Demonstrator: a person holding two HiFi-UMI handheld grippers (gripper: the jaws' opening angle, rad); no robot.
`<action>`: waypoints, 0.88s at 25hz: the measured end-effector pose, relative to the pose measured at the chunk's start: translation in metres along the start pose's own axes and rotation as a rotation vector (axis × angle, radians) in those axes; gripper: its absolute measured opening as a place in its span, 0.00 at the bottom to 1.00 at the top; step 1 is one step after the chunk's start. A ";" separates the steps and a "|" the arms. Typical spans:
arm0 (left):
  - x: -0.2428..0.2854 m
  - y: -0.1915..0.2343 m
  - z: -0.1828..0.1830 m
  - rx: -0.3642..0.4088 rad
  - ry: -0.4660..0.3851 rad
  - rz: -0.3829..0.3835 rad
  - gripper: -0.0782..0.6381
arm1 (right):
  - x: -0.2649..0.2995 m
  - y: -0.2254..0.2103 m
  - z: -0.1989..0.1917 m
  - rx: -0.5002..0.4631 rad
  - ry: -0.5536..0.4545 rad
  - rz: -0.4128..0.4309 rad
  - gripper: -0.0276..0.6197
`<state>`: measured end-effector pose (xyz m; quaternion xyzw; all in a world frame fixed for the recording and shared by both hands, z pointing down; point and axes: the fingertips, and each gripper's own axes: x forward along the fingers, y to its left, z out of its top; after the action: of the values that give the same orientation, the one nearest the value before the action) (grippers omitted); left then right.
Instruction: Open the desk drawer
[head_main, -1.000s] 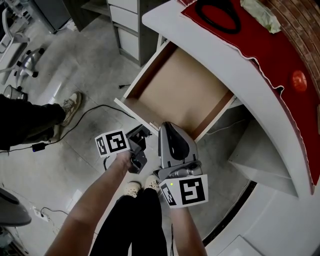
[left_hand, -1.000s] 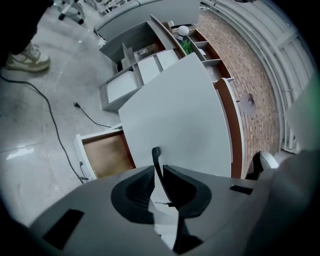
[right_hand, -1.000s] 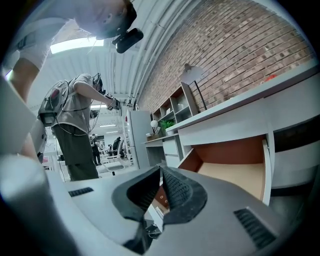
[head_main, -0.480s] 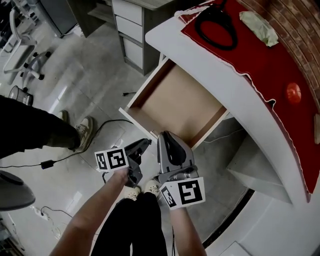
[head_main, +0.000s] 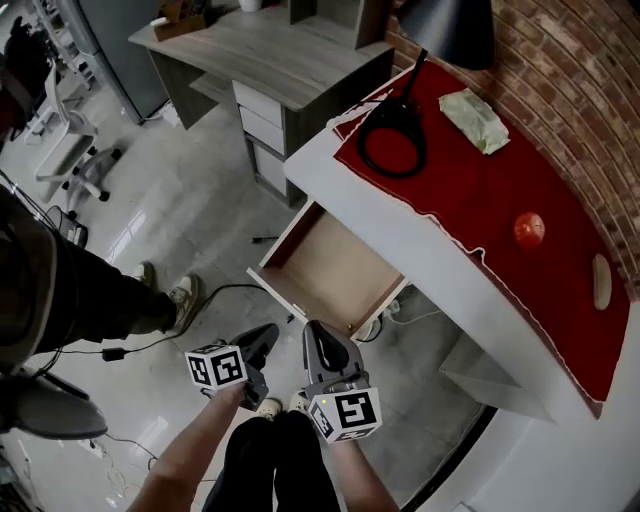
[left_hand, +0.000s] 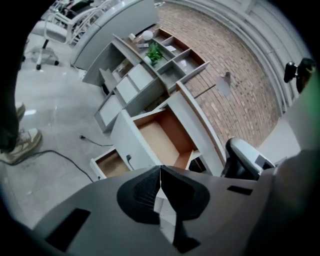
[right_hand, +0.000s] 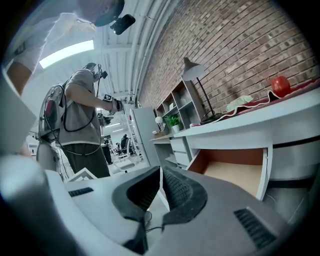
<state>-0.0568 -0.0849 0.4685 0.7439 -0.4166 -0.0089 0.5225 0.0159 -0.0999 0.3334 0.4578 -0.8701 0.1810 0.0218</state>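
Drawer (head_main: 325, 275) stood pulled out from under the white desk (head_main: 440, 255), its brown bottom in full view from the head view and from both tool views. Left tool (head_main: 263, 337) hung above the floor short of the drawer front, clear of it; its jaws had just been closing and met tip to tip with nothing between them. Right tool (head_main: 312, 328) was just beside it, jaws likewise together and holding nothing, also clear of the drawer. Red cloth (head_main: 480, 190) covered the desk top and carried a red ball (head_main: 529, 229). A second person (head_main: 80, 300) stood on the floor at the left
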 end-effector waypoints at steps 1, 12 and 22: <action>-0.005 -0.014 0.009 0.037 -0.006 -0.009 0.13 | -0.002 0.005 0.007 0.000 -0.003 0.003 0.08; -0.052 -0.155 0.045 0.277 0.000 -0.102 0.13 | -0.038 0.007 0.090 0.092 -0.018 -0.086 0.08; -0.085 -0.232 0.081 0.313 0.003 -0.259 0.13 | -0.063 0.042 0.168 -0.010 -0.094 -0.094 0.08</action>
<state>-0.0070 -0.0686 0.2139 0.8634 -0.3130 -0.0100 0.3957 0.0401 -0.0850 0.1509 0.5059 -0.8487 0.1540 -0.0082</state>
